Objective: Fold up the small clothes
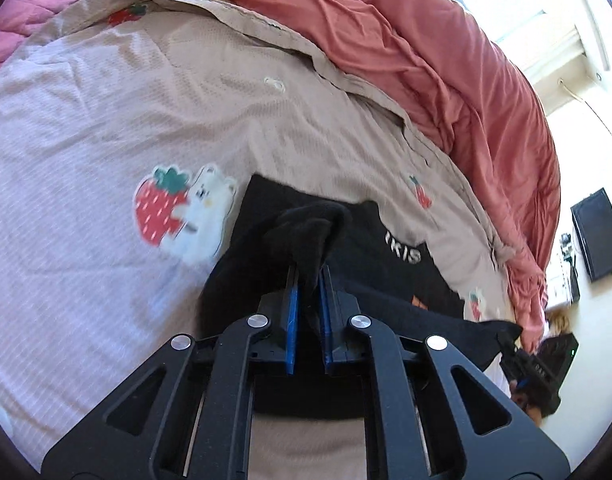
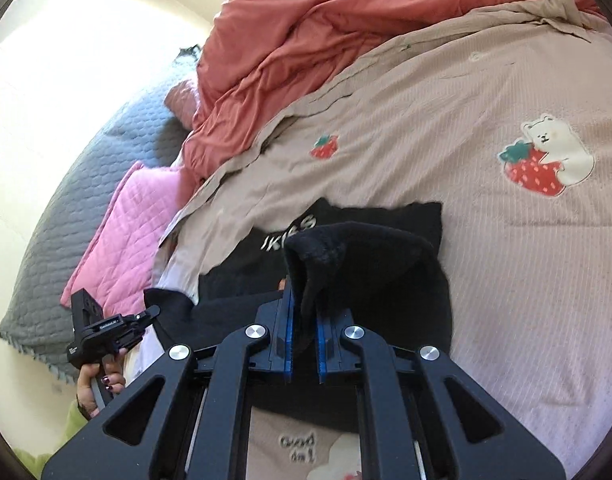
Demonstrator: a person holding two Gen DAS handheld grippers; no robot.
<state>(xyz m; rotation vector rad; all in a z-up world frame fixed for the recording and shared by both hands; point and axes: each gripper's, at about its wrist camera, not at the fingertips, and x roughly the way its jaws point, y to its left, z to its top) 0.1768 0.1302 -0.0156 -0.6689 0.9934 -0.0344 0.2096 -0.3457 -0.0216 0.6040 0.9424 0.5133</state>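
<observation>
Black garment (image 1: 361, 248), small, with white lettering, lies on the beige strawberry-print duvet (image 1: 106, 120), at 6 o'clock in both wrist views, just ahead of my fingers.

Left gripper (image 1: 309, 276): jaws together, clamped on a bunched corner of the black cloth, which peaks up at 12 o'clock from the blue pads.
Right gripper (image 2: 305, 296): same, pinched shut on another corner, fabric tented above the pads. From the right wrist view my left hand (image 2: 102, 384) and its gripper show at 8 o'clock.

Step in hand, as I judge it: carry both held corners over the body of the garment to make one fold.
- Keep both corners level with each other so the fold line runs straight.
- Hold the edge between them lightly taut; slack will wrinkle.
- Set corners onto the far edge before letting go.

Writing: white letters on the garment read "JKISS" from the right wrist, though only "IKIS" shows from the left; the first letter is uncertain. Duvet embroidery at 6 o'clock in the right view seems to be two short words, too small to read. A rust-red comforter (image 1: 445, 60) is heaped at 1 o'clock.
</observation>
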